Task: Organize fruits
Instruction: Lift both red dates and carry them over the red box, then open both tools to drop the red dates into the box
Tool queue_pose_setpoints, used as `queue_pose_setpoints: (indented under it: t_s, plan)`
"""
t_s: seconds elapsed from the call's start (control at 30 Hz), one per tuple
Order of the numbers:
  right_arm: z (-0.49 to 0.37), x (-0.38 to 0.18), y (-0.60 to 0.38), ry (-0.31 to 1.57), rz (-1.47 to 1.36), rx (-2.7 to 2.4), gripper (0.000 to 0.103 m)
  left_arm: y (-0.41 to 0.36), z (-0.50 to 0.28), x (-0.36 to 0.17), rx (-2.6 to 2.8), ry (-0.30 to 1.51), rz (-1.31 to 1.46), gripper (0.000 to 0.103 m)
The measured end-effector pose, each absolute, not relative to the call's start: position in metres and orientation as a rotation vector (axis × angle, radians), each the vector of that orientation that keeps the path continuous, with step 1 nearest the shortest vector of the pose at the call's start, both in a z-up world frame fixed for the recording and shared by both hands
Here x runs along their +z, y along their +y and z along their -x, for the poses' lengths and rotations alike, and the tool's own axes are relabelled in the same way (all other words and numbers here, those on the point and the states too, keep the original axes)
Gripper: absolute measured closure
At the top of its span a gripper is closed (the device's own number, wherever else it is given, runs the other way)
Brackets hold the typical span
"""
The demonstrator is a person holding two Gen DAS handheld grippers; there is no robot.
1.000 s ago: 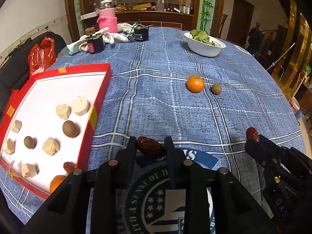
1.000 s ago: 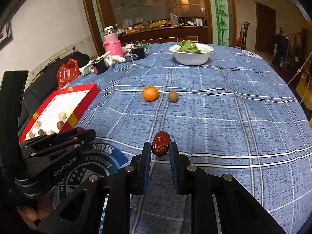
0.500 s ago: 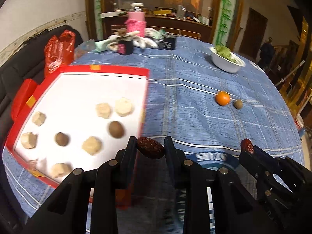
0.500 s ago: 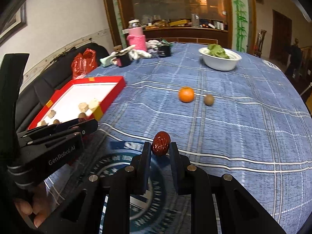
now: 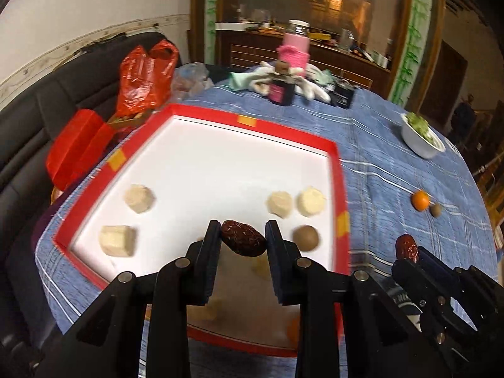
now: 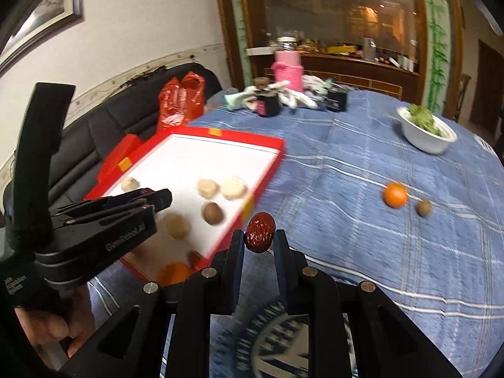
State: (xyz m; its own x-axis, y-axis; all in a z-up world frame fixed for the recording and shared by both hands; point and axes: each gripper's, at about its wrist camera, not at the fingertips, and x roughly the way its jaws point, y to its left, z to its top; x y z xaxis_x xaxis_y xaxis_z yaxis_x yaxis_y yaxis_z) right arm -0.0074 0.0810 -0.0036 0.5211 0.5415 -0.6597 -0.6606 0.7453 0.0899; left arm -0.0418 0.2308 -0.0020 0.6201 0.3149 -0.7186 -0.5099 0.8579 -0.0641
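Note:
My left gripper is shut on a dark red date held crosswise above the white floor of the red-rimmed tray. My right gripper is shut on a second red date, upright, just right of the tray's near corner. In the tray lie several pale fruit pieces, a brown round fruit and an orange one near the front. An orange and a small brown fruit rest on the blue cloth to the right.
A white bowl of greens stands at the far right. A pink-wrapped jar, a dark bottle, white gloves and a black box crowd the far edge. A red plastic bag lies on the black sofa to the left.
Both grippers have swung left with their dates. The left one went from over the blue cloth to over the tray; the right one now sits by the tray's corner.

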Motion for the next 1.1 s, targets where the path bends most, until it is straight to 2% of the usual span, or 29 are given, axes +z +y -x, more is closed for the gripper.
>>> queue_pose_setpoints:
  t_s: [0.53, 1.1]
  plan:
    - [-0.007, 0.003, 0.157, 0.722, 0.210, 0.802, 0.084, 0.295, 0.041, -0.011, 0.619, 0.796, 0.292, 0.077]
    - [-0.032, -0.013, 0.193, 0.768, 0.239, 0.806, 0.084, 0.310, 0.026, -0.014, 0.631, 0.820, 0.301, 0.077]
